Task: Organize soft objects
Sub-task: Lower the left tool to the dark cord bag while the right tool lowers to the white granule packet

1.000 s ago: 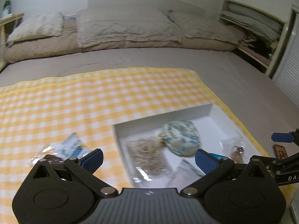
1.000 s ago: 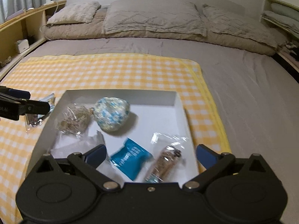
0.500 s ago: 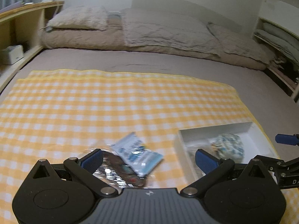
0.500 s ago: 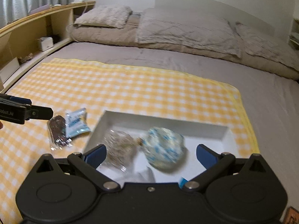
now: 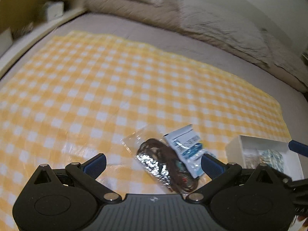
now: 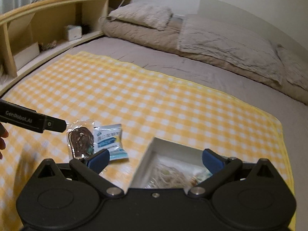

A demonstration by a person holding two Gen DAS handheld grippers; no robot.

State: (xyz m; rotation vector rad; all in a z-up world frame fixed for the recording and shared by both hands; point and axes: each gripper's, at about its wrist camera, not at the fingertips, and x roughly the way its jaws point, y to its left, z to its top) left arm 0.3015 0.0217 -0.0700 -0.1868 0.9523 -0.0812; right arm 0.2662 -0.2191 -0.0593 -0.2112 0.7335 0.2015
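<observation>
A clear bag with a dark brown coil (image 5: 163, 161) (image 6: 80, 140) and a white-and-blue packet (image 5: 187, 148) (image 6: 109, 140) lie side by side on the yellow checked cloth (image 5: 115, 88) (image 6: 154, 104). A white box (image 5: 238, 144) (image 6: 146, 159) to their right holds a pale stringy bag (image 6: 169, 177) and a blue-patterned ball (image 5: 273, 157). My left gripper (image 5: 154, 162) is open and empty, low over the cloth with the two packets between its fingers' right half. My right gripper (image 6: 156, 157) is open and empty above the box's left wall.
The cloth covers a grey bed (image 6: 192, 71) with beige pillows (image 6: 142, 15) and a folded duvet (image 6: 227, 38) at the head. A wooden shelf unit (image 6: 48, 25) with small boxes runs along the left side.
Both grippers have swung left, away from the box toward the two packets on the cloth. The left gripper has come closer to the packets. Both stay open.
</observation>
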